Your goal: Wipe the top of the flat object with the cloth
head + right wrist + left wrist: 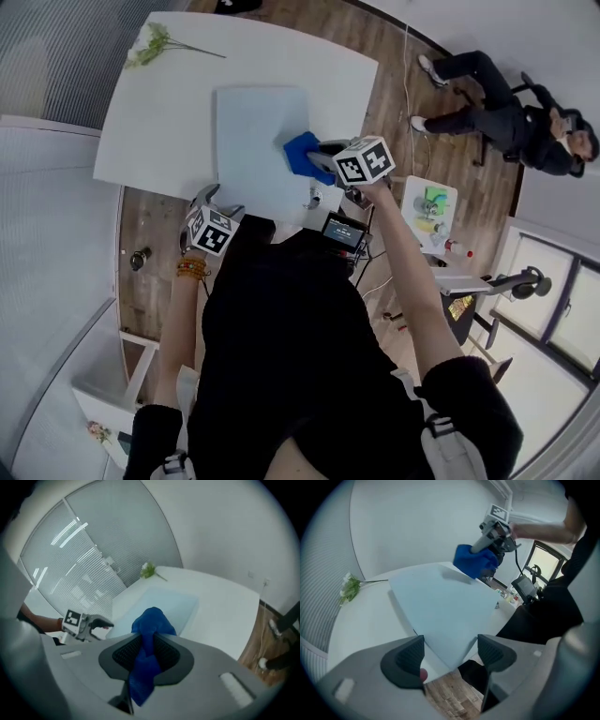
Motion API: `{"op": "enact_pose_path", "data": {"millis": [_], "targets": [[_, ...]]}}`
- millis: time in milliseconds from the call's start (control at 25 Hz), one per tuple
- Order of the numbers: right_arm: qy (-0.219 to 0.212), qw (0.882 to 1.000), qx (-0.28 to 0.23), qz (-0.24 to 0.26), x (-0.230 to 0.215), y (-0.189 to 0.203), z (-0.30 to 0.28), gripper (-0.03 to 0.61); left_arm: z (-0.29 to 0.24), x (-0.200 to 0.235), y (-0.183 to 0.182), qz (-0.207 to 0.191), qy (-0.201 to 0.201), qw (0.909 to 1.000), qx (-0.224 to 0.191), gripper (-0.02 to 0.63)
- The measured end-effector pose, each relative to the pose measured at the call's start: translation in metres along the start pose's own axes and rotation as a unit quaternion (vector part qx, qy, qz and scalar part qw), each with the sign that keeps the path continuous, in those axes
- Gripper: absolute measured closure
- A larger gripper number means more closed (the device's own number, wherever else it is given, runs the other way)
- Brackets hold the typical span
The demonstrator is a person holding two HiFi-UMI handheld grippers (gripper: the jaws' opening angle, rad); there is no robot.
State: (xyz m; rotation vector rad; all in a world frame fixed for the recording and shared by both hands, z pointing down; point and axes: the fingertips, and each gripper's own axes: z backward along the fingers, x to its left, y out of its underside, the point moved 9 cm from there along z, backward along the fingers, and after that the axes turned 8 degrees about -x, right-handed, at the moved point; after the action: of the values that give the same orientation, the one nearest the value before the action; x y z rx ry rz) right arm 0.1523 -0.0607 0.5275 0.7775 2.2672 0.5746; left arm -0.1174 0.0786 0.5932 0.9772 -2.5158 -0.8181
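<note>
Left of centre, the left tool (210, 199) hangs open-jawed and empty at the white surface's (159, 122) near edge. At centre, the right tool (317, 157) clamps the blue cloth (300, 153) at the pale flat object's (253, 141) right edge, hiding part of it. Farther off, a flower sprig (155, 42) lies upper left.
</note>
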Motion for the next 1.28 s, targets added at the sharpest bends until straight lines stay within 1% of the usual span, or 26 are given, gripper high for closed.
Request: {"op": "enact_pose_path", "data": {"millis": [120,240,280,320,440,480,520,560,600,680,720,800,840,920,1000,1160,1280], "targets": [[0.046,0.996,-0.048,0.066,-0.025,-0.055,-0.013,0.486,0.000,-0.001,0.000,0.003,-0.003,1.0000,-0.002,0.256],[0.088,0.983,-0.075,0.145,-0.040,-0.098,-0.040,0.485,0.000,-0.001,0.001,0.006,-0.005,0.9999,-0.009,0.256],[0.091,0.979,-0.079,0.162,-0.042,-0.109,-0.051,0.485,0.000,-0.001,0.001,0.008,-0.006,0.9999,-0.011,0.256],[0.084,0.979,-0.080,0.169,-0.043,-0.118,-0.062,0.483,0.000,-0.001,0.001,0.009,-0.006,0.9999,-0.012,0.256],[0.033,0.986,-0.065,0.148,-0.041,-0.137,-0.097,0.480,-0.001,0.001,0.000,0.024,0.000,0.9997,-0.009,0.255],[0.024,0.988,-0.055,0.145,-0.040,-0.141,-0.107,0.479,-0.002,0.002,0.002,0.036,0.005,0.9993,-0.007,0.255],[0.024,0.988,-0.042,0.147,-0.040,-0.145,-0.117,0.477,-0.004,0.004,0.004,0.048,0.012,0.9988,-0.003,0.255],[0.030,0.988,-0.029,0.152,-0.040,-0.148,-0.127,0.471,-0.005,0.004,0.006,0.051,0.017,0.9985,0.002,0.255],[0.038,0.987,-0.016,0.156,-0.042,-0.150,-0.135,0.466,-0.007,0.004,0.008,0.042,0.018,0.9989,0.009,0.247],[0.049,0.986,0.007,0.158,-0.046,-0.151,-0.149,0.463,-0.008,0.003,0.011,0.000,0.012,0.9996,0.024,0.250],[0.048,0.987,0.018,0.154,-0.048,-0.149,-0.156,0.463,-0.009,0.003,0.012,-0.015,0.010,0.9995,0.025,0.252],[0.039,0.989,0.030,0.139,-0.050,-0.144,-0.168,0.466,-0.006,0.006,0.012,-0.013,0.013,0.9998,0.008,0.251],[0.035,0.990,0.027,0.131,-0.051,-0.143,-0.171,0.469,-0.004,0.008,0.012,-0.010,0.015,0.9998,-0.002,0.252],[0.028,0.993,0.020,0.117,-0.053,-0.143,-0.173,0.471,-0.003,0.010,0.012,-0.018,0.012,0.9997,-0.011,0.252],[0.021,0.993,0.021,0.111,-0.054,-0.143,-0.173,0.472,-0.004,0.010,0.013,-0.023,0.010,0.9996,-0.014,0.250],[0.018,0.991,0.028,0.130,-0.052,-0.141,-0.173,0.479,-0.005,0.012,0.015,-0.016,0.019,0.9995,-0.019,0.247],[0.013,0.993,0.018,0.119,-0.050,-0.137,-0.172,0.481,-0.006,0.013,0.014,-0.021,0.024,0.9994,-0.013,0.244]]}}
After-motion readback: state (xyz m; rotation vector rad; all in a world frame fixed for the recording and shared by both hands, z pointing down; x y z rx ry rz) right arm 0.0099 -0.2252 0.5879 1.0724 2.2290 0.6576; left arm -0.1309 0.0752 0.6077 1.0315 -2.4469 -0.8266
